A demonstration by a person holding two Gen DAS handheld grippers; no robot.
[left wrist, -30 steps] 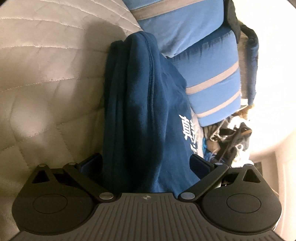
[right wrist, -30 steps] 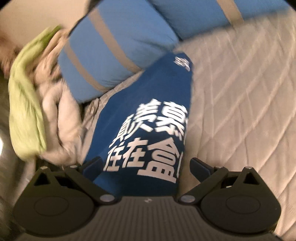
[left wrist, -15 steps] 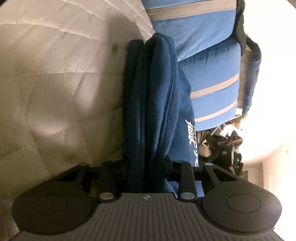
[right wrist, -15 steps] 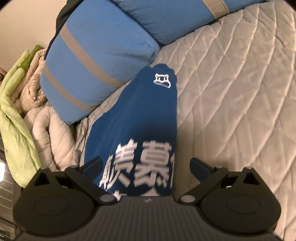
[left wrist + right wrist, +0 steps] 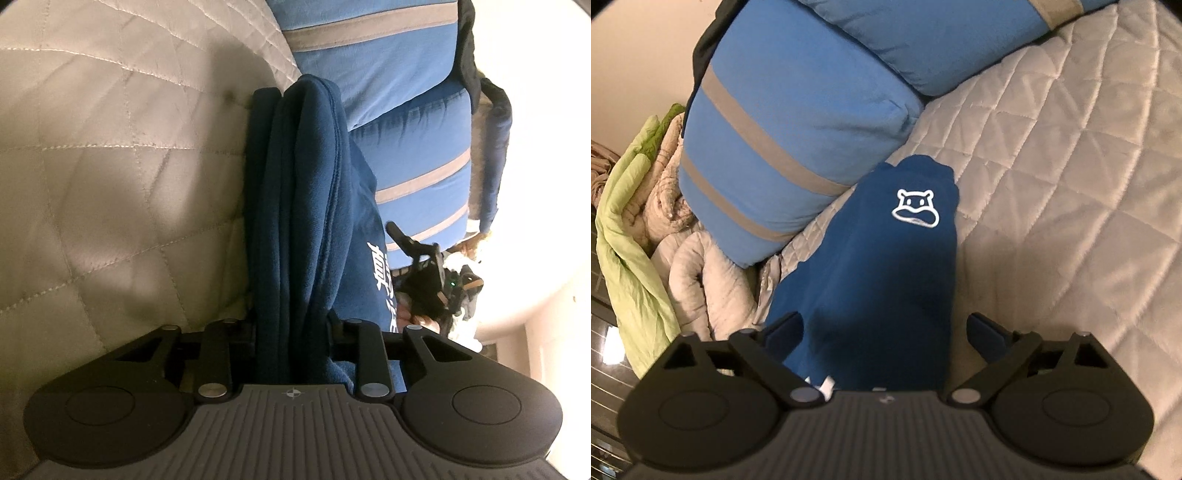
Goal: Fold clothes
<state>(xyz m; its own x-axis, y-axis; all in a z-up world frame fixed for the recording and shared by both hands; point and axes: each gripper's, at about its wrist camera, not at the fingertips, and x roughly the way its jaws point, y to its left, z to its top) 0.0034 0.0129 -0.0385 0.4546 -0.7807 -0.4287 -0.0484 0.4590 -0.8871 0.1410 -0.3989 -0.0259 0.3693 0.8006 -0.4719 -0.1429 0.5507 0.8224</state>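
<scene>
The navy garment [image 5: 295, 206] lies folded into a long narrow bundle on the quilted beige bedspread [image 5: 110, 166], its far end close against the blue pillows with grey stripes [image 5: 406, 122]. Seen from the right wrist, the garment [image 5: 882, 273] shows a small white animal-face logo [image 5: 916, 208] near its far end; the left wrist view catches white printed characters along one side (too foreshortened to read).

The left gripper [image 5: 291, 328] has its fingers drawn in narrow, pinching the stacked layers of the bundle edge-on between them. The right gripper [image 5: 884, 332] has its fingers spread wide, one on either side of the garment's near end, with the cloth running between them; contact with the pads cannot be made out.

Beyond the pillows [image 5: 798, 147], at the edge of the bedspread [image 5: 1052, 184], sit a crumpled pale grey quilt [image 5: 698, 273] and a light green blanket [image 5: 631, 229]. The right gripper [image 5: 424, 273] appears dark and small in the left wrist view.
</scene>
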